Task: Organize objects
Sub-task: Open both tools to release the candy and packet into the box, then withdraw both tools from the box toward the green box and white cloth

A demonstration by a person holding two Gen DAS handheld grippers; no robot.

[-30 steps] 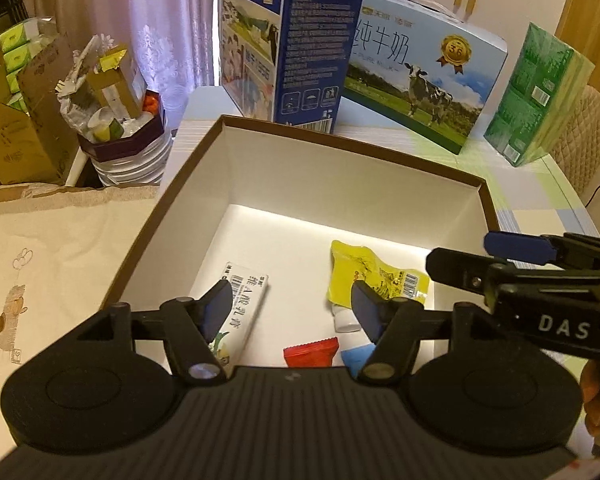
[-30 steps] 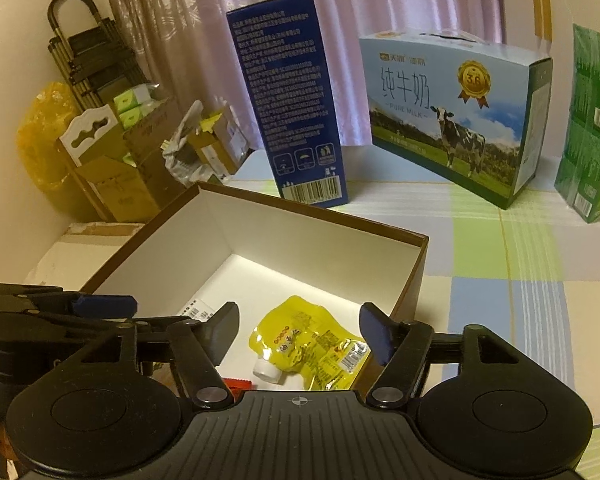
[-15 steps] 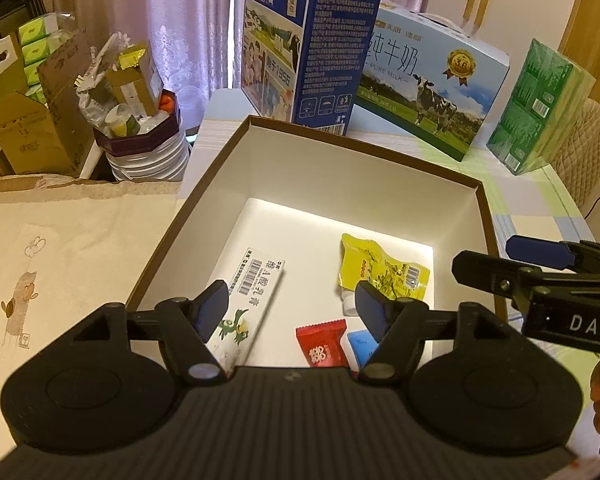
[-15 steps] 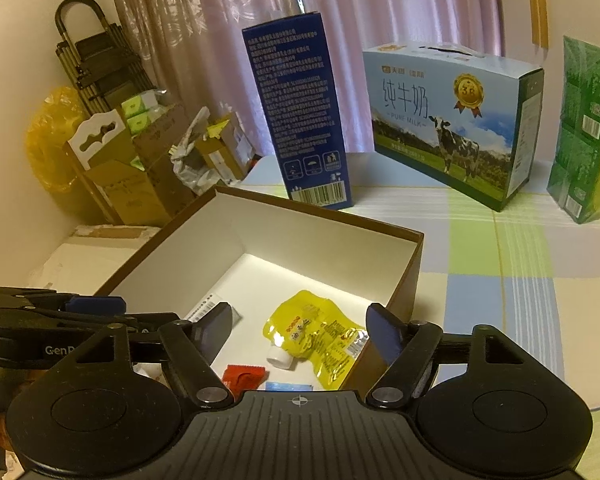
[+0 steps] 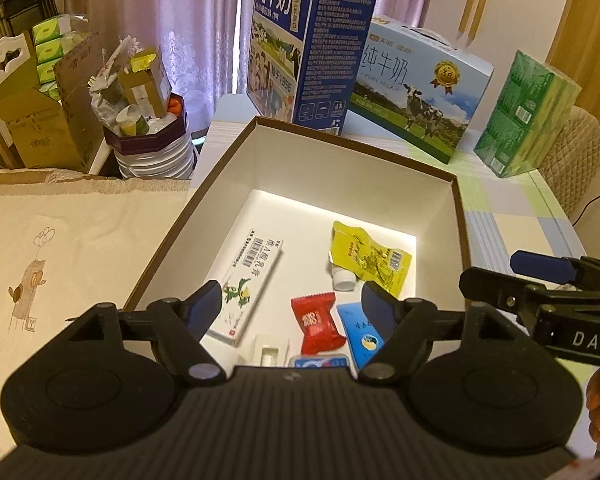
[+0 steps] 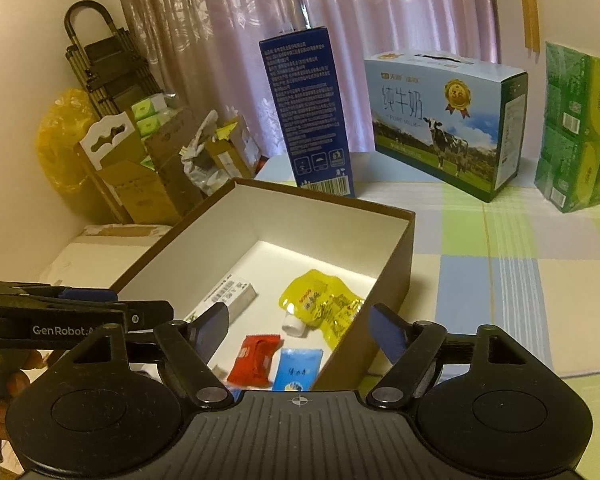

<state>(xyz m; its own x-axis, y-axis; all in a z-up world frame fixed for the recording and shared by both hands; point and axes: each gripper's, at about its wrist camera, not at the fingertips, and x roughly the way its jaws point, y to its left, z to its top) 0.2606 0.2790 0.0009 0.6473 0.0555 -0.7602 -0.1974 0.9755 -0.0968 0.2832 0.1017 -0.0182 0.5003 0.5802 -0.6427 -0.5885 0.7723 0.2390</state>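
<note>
Blue packet point(image 5: 321, 361) part-hidden behind left tool body; print unreadable.

Spread fingers point(image 6: 214, 326) over filled box point(image 6: 396, 256)

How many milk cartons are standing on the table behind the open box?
2. The tall dark blue carton stands upright just beyond the brown box's far rim; the light blue cow-print carton sits to its right. More may lie outside the frames.
</note>
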